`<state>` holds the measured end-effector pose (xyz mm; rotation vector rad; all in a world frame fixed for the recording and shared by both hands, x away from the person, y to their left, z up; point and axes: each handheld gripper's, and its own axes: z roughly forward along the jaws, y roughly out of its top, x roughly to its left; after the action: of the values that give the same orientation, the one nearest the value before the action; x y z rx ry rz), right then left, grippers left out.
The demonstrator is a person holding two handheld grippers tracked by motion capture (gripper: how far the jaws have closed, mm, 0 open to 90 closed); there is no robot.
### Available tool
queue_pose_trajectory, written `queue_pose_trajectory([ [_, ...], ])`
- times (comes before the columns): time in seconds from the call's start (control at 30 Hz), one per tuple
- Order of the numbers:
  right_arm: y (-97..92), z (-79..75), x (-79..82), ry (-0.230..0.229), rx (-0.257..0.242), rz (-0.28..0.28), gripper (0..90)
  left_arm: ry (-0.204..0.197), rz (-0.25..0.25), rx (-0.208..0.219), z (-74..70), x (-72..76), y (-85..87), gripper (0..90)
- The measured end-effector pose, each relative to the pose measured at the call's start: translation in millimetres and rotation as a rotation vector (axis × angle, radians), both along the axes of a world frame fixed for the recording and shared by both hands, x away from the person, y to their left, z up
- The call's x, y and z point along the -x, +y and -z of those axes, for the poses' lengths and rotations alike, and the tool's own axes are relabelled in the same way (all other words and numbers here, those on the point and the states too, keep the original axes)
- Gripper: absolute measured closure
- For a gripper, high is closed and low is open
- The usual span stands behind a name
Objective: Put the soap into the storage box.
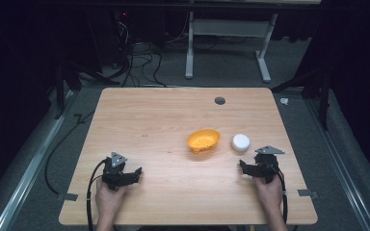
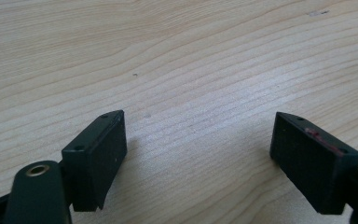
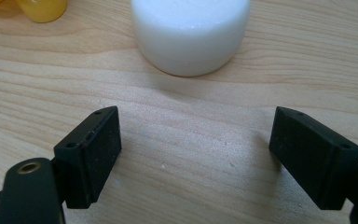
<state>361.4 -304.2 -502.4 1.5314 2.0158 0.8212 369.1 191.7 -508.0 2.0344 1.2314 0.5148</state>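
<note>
An orange bowl (image 1: 203, 140) sits right of the table's middle, and a small white round object (image 1: 240, 142) stands just to its right. My right gripper (image 1: 250, 165) is held low near the table's right front, open, a short way in front of the white object (image 3: 190, 32); nothing lies between its jaws (image 3: 196, 154). A bit of the orange bowl (image 3: 42, 9) shows at the top left of the right gripper view. My left gripper (image 1: 134, 174) is at the left front, open over bare wood (image 2: 198, 154), far from both objects.
The wooden table (image 1: 149, 120) has a dark round grommet (image 1: 219, 100) near its far edge. Tape tabs (image 1: 308, 193) mark the front corners. Cables and a white desk frame (image 1: 191, 48) stand on the floor beyond the table.
</note>
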Motion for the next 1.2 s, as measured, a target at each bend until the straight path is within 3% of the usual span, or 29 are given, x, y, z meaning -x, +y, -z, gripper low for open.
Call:
queue_pose_trajectory([
  [1.03,1.1,0.1,0.4,0.000,0.003,0.007,15.8,0.001,0.001,0.003,0.0,-0.2,0.1,19.2],
  [1.2,1.6,-2.6,0.8,0.032,0.001,0.004,15.1,0.001,0.001,0.003,0.0,-0.2,0.1,19.2],
])
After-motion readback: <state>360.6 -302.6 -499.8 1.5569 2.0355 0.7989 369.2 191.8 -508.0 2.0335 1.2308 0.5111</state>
